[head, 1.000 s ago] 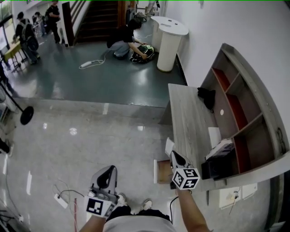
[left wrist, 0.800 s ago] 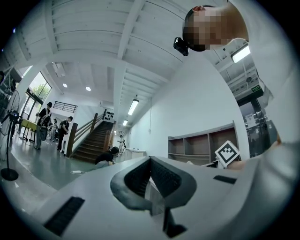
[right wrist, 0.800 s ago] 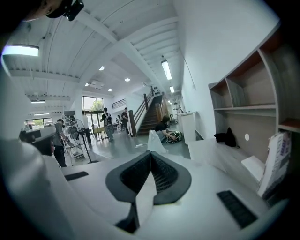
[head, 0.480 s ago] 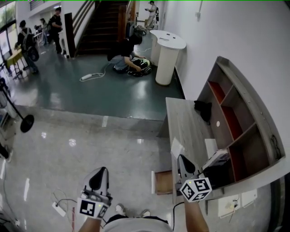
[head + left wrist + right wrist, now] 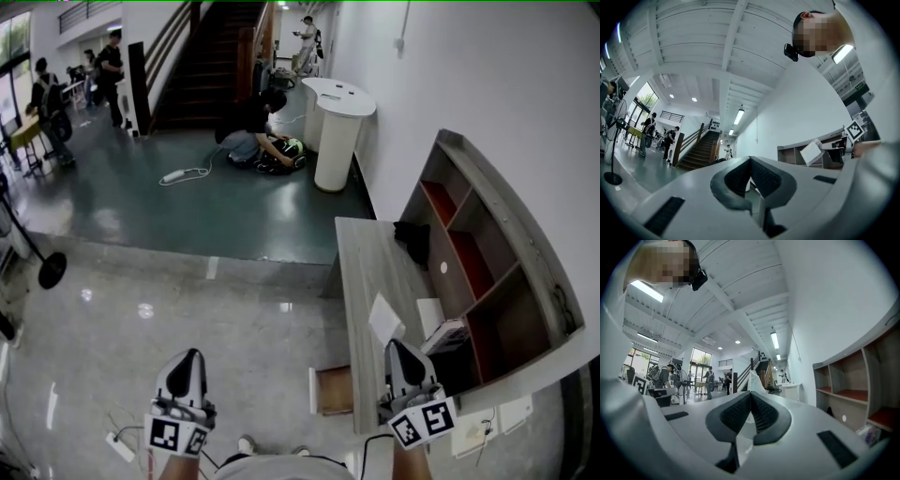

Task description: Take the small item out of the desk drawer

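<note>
Shifted since a second ago: both claws lower in frame, view swung along the grey wood-grain desk (image 5: pixel 361 262).
- Left claw (image 5: pixel 190 356), lower left: closed, empty.
- Right claw (image 5: pixel 396 344), lower right: pinched shut on a flat white card (image 5: pixel 385 318), held over the desk.
- Brown wooden drawer (image 5: pixel 334 390), lower centre: open.
- Step, judged: card already out; next, carry clear and set down.
- Card's long axis follows the claw line and points toward the upper left.

The desk top (image 5: pixel 361 272) is finished in matt grey wood grain, and the shelf unit (image 5: pixel 487 234) is lined with smooth red panels. The open drawer (image 5: pixel 335 389) is shown as brown wood. The floor (image 5: pixel 141 309) is polished to a gloss. The right gripper (image 5: pixel 751 393) is moulded in matt grey plastic, with finely ribbed black pads (image 5: pixel 761 411). The white item (image 5: pixel 753 380) clamped between them is thin and paper-like.
</note>
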`<state>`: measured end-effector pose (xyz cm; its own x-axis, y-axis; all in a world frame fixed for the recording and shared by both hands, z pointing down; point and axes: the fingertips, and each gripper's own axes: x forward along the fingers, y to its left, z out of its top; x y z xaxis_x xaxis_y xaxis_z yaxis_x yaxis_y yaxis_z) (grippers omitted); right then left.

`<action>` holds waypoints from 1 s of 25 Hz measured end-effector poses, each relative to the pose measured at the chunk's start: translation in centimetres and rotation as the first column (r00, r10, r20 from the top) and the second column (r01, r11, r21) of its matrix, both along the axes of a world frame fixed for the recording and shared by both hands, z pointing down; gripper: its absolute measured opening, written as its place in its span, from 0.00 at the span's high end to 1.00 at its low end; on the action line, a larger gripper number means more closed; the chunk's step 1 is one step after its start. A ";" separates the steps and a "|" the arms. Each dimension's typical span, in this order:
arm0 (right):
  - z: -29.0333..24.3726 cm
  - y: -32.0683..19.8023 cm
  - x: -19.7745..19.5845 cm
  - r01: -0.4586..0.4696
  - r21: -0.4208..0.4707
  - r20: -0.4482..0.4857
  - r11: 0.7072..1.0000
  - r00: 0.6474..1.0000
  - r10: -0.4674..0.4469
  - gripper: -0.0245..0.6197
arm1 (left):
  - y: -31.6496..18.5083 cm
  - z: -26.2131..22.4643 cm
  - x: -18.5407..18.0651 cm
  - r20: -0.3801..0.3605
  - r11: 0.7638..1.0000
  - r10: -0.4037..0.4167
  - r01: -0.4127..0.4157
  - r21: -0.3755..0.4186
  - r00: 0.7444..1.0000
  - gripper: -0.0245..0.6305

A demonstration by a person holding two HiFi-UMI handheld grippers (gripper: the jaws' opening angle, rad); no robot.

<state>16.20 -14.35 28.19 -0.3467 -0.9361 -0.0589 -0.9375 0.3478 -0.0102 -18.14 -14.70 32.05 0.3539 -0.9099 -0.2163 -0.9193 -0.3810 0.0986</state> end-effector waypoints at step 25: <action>-2.9 4.1 0.0 -0.106 0.082 -0.048 0.991 0.993 0.111 0.93 | 1.5 0.8 -4.5 -0.010 0.998 -0.059 0.058 -0.030 0.998 0.94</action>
<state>16.25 -10.21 25.24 -0.2479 -0.9615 -0.1184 -0.9683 0.2418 0.0634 -22.66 -13.17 32.82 0.2977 -0.9350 -0.1926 -0.9387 -0.3234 0.1196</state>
